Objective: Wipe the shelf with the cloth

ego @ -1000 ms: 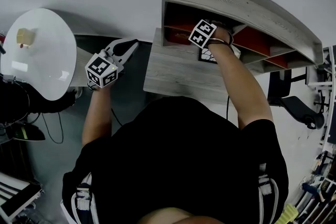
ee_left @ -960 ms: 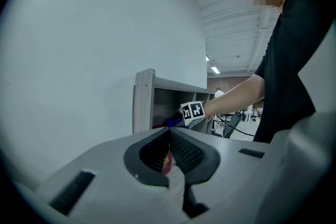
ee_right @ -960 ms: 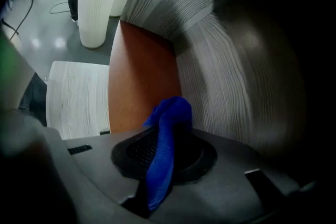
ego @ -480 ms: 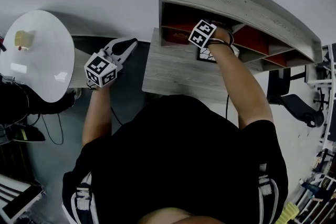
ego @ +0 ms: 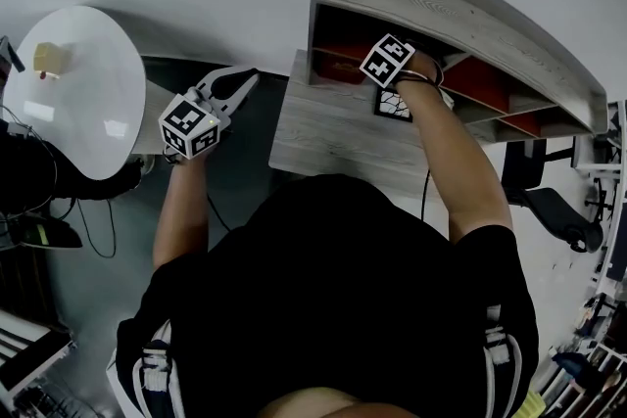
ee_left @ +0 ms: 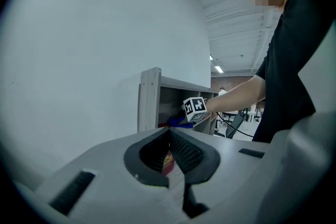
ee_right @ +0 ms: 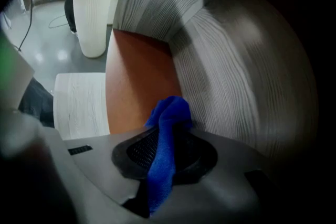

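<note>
1. You are clamping the right gripper (ee_right: 163, 159) shut on the blue cloth (ee_right: 166, 131). The cloth is running up the middle between the two dark fingers (ee_right: 134, 152).
2. A bunched fold of the cloth is sticking out past the fingertips, and the rest is trailing back between the fingers toward the camera.
3. You are reaching that gripper into the far-left compartment of the grey wooden shelf (ego: 460, 10). The cloth's bunched end is sitting at the seam where the compartment's orange-brown panel (ee_right: 137, 73) meets its grey wood-grain wall (ee_right: 220, 81). You cannot tell from here whether it is pressing on either surface.
4. In the head view only the marker cube and your wrist are showing at the compartment's mouth, just beside a red box (ego: 343, 66) inside the same compartment.
5. The shelf is standing along the far edge of the grey desk (ego: 333, 142).
6. You are holding the left gripper (ego: 240, 85) off the desk's left edge, between the desk and the white round table (ego: 73, 93). It is pointing toward the shelf.
7. Its fingers (ee_left: 191, 155) are drawn together with only a thin sliver between them, and they are gripping nothing.
</note>
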